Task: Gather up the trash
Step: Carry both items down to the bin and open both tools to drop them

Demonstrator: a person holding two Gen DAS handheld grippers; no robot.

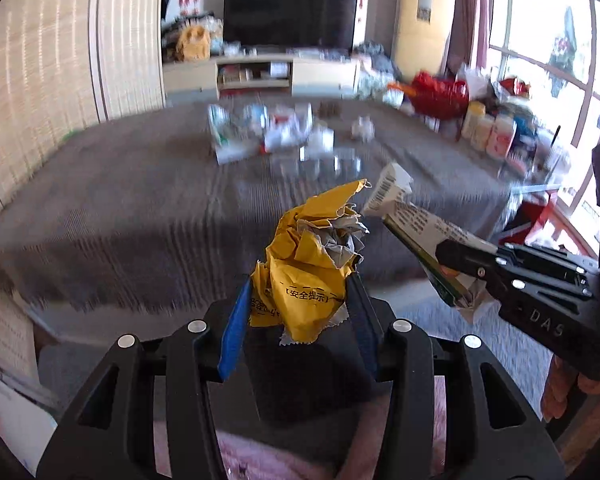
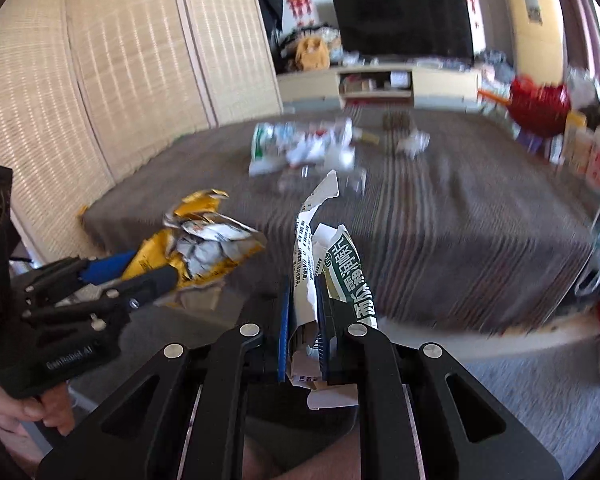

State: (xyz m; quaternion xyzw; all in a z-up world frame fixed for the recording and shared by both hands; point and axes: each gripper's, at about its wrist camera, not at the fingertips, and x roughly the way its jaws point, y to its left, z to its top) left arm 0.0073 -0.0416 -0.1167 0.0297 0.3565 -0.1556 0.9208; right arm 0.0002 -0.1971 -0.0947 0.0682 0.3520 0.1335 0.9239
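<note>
My left gripper point(image 1: 300, 292) is shut on a crumpled yellow paper bag point(image 1: 312, 264) and holds it in the air in front of the table. It also shows at the left of the right wrist view point(image 2: 204, 248). My right gripper point(image 2: 304, 292) is shut on a torn white and green carton point(image 2: 332, 264), also held in the air; the carton shows at the right of the left wrist view point(image 1: 420, 228). More trash, a blurred pile of wrappers and crumpled paper point(image 2: 304, 148), lies far back on the brown striped table point(image 2: 460, 232).
Bottles and a red bag point(image 1: 440, 94) crowd the table's right side. A TV stand point(image 1: 260, 74) and a dark TV stand behind. A bamboo screen point(image 2: 100, 80) is at the left. A window is at the right. Grey floor lies below the table's front edge.
</note>
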